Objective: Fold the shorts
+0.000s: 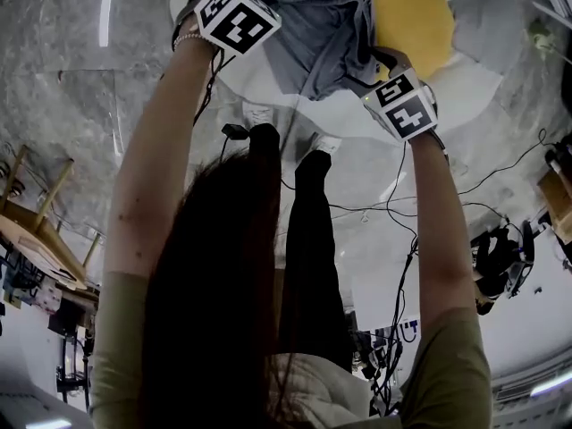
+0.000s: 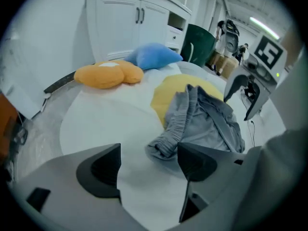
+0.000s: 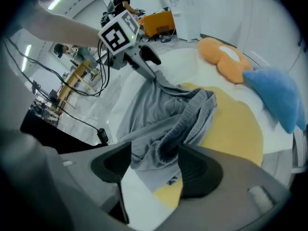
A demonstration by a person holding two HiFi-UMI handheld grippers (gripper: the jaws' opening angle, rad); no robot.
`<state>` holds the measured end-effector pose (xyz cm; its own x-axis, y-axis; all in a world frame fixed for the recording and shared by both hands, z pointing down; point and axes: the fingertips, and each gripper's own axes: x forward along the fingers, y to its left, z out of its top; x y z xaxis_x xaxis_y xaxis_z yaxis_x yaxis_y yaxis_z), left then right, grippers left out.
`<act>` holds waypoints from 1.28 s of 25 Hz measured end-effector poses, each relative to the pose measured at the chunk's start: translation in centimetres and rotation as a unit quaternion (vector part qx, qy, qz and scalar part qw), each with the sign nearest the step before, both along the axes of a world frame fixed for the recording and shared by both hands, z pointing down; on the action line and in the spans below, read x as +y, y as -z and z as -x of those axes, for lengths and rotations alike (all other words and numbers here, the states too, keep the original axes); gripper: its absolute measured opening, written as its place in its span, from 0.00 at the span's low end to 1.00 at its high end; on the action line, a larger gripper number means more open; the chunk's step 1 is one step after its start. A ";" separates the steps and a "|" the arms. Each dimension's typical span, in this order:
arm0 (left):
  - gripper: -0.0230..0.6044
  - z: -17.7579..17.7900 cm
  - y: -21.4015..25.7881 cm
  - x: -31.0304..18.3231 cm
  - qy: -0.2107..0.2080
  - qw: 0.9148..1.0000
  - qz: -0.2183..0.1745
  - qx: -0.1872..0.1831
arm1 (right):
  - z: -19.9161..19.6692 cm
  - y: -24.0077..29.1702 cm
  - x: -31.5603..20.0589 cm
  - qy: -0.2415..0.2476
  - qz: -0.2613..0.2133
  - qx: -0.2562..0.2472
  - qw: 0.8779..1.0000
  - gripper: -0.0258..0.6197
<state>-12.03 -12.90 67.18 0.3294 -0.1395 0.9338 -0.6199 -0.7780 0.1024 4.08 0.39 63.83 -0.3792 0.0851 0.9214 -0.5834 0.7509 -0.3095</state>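
Our left hand-held gripper [image 2: 148, 150] and right hand-held gripper [image 3: 154, 152] hang wide open, empty, over the crumpled grey shorts [image 3: 159, 109], poised to seize the waistband [image 2: 176, 121].

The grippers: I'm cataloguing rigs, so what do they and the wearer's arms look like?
The left gripper and right gripper have grey bodies with dark wedge-shaped pads. Each carries a white cube with black square markers. Black cables trail behind. The person wears short olive sleeves and a beaded bracelet.
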 end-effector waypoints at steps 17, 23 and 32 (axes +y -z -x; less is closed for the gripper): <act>0.60 2.7 3.6 8.3 0.071 0.996 0.015 0.051 | 5.9 2.3 -4.3 0.149 -0.023 -0.015 0.988 0.06; 0.60 2.2 3.6 9.8 0.119 0.990 0.030 0.067 | 12.7 0.9 -9.4 0.156 -0.032 -0.045 0.986 0.06; 0.60 -2.8 4.2 11.3 0.102 0.989 0.040 0.098 | 16.4 -0.1 -12.2 0.124 0.011 -0.087 0.988 0.44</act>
